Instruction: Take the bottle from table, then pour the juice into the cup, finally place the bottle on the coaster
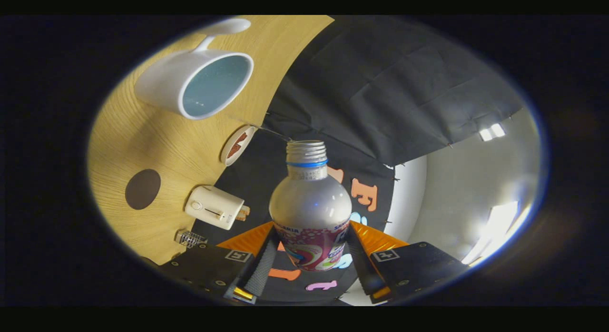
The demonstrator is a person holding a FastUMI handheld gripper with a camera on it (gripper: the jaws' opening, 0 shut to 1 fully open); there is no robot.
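My gripper (310, 246) is shut on a clear plastic bottle (310, 208), both fingers pressing its labelled lower body. The bottle has no cap and a blue ring under its threaded neck. The whole view is rolled over, so the wooden table (142, 141) stands to the left of the bottle. A white cup (200, 84) with a pale blue inside and a handle sits on the table, beyond and left of the bottle's mouth. A dark round coaster (142, 189) lies on the table, left of the bottle body.
A small round dish (238, 144) with something brown in it sits at the table edge near the bottle's mouth. A cream toaster (215, 207) and a small wire rack (190, 238) stand close to the left finger. Black cloth wall lies behind.
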